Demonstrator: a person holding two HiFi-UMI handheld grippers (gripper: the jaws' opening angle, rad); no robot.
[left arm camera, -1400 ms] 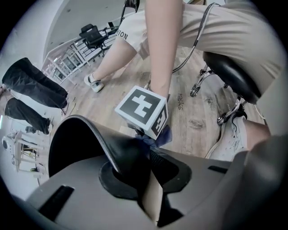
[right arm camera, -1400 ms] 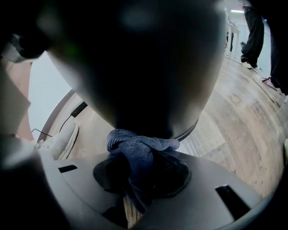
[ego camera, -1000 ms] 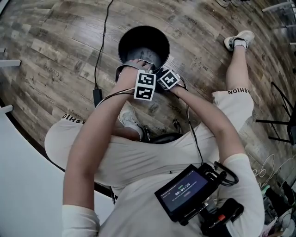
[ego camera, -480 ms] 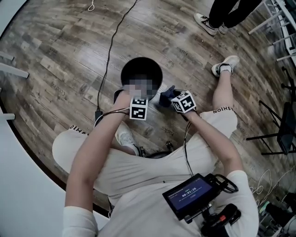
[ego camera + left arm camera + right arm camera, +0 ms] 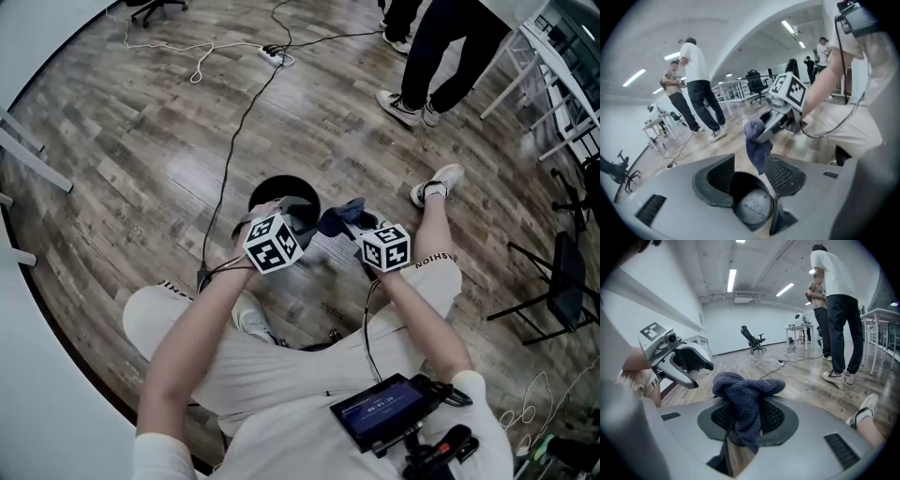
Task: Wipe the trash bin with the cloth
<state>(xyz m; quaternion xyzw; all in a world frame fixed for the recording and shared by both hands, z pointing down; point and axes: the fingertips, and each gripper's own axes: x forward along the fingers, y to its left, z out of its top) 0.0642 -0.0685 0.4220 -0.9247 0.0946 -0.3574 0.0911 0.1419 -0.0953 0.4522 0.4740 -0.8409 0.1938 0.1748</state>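
The black trash bin (image 5: 279, 191) stands upright on the wood floor, its near rim hidden behind my left gripper (image 5: 298, 217). That gripper hangs above the bin; its jaws have just been opening and stand wide with nothing between them. Through them the left gripper view looks down into the trash bin (image 5: 751, 202). Beside it, my right gripper (image 5: 345, 223) is shut on the dark blue cloth (image 5: 339, 216), clear of the bin. The cloth (image 5: 746, 397) bunches over the jaws and hangs down between them. The left gripper view shows that cloth (image 5: 757, 145) dangling.
Two people stand on the far floor (image 5: 427, 56). A cable (image 5: 234, 141) runs from a power strip (image 5: 274, 54) toward the bin. My own legs and shoe (image 5: 435, 184) flank the bin. Desk legs (image 5: 553, 84) and a chair (image 5: 562, 281) are at right.
Both grippers have risen away from the bin. The left one let go of the bin's rim and opened. The right one carried the cloth up.
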